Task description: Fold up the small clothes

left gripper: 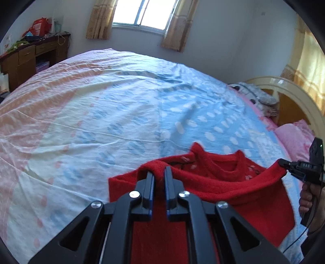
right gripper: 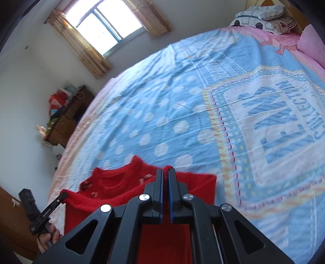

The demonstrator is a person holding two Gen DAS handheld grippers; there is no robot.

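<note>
Daylight entered through the window (left gripper: 145,14), which was overexposed to near white in both views. Illumination across the bedspread (left gripper: 101,105) was soft and even, with faint shadows in its creases. Fisheye distortion curved the walls and darkened the corners. Slight motion blur softened the bedspread pattern and the red sweater (right gripper: 113,182).

Bedspread (right gripper: 182,113) lies bare ahead; pillows (right gripper: 262,14) crowd the headboard end; desk (left gripper: 30,58) beyond.
</note>
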